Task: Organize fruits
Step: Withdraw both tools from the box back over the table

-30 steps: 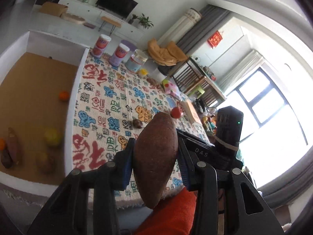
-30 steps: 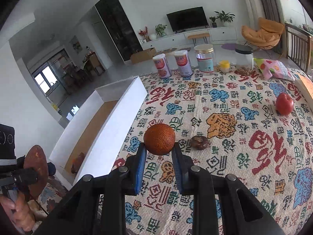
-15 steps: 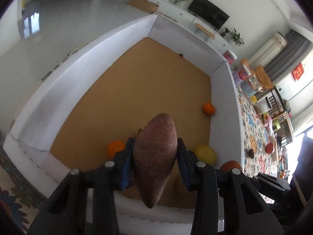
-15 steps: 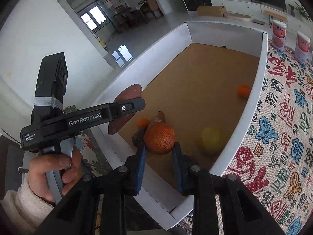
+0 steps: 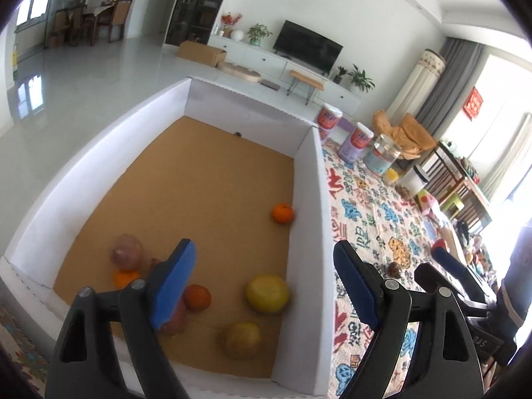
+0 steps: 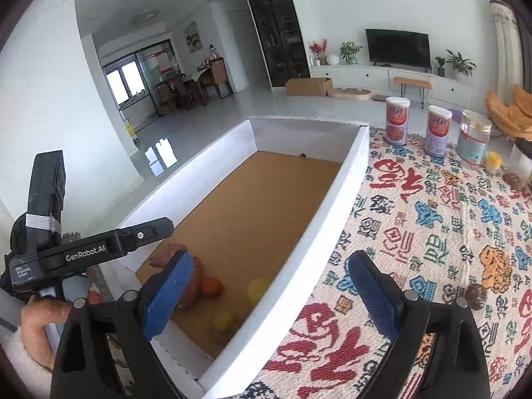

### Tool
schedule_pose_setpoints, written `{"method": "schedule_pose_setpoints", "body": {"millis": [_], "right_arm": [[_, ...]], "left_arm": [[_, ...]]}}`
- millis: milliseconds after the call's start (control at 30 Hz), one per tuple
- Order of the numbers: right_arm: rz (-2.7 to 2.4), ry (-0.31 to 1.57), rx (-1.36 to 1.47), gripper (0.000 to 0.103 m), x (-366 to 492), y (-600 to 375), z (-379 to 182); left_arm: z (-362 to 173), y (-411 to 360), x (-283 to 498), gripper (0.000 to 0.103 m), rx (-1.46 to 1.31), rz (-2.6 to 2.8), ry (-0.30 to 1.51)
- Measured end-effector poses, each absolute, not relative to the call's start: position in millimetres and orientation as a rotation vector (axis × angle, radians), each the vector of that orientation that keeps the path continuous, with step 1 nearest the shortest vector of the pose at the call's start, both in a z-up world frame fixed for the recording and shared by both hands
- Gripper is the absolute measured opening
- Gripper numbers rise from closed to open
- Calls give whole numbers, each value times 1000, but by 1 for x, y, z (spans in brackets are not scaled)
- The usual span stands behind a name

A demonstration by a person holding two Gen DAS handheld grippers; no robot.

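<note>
left tongs [image 5: 262, 282] opening, blurred, perhaps sweet potato [image 5: 128, 254] below-left.

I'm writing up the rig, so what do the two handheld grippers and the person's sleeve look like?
Both the left gripper and right gripper have black fingers with blue pads and silver screws. The left one's body reads GenRobot.AI, with white tape on its handle. The sleeve is fuzzy and white.

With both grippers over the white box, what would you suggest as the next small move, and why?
Probably swing the right gripper back over the patterned cloth toward the small brown fruit. Both grippers' fingers are opening with nothing between them, and oranges and yellow fruits already lie in the white box, while that fruit sits outside it, nearest the right gripper.
</note>
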State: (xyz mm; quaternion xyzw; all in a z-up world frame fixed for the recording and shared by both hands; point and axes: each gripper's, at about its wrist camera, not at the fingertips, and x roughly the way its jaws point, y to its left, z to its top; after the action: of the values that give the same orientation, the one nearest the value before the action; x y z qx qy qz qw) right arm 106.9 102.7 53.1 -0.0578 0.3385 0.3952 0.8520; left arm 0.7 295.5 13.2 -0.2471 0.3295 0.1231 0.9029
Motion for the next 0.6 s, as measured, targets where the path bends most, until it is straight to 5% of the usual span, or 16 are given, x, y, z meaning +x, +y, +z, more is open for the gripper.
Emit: {"method": "schedule_pose_setpoints", "body": {"millis": [267, 600], "right_arm": [[328, 712, -145, 101, 173, -75, 5], [-77, 851, 18, 101, 213, -264, -39]], "left_arm": [[23, 129, 58, 88, -339, -148, 728], [-73, 51, 141, 88, -161, -71, 856]]}}
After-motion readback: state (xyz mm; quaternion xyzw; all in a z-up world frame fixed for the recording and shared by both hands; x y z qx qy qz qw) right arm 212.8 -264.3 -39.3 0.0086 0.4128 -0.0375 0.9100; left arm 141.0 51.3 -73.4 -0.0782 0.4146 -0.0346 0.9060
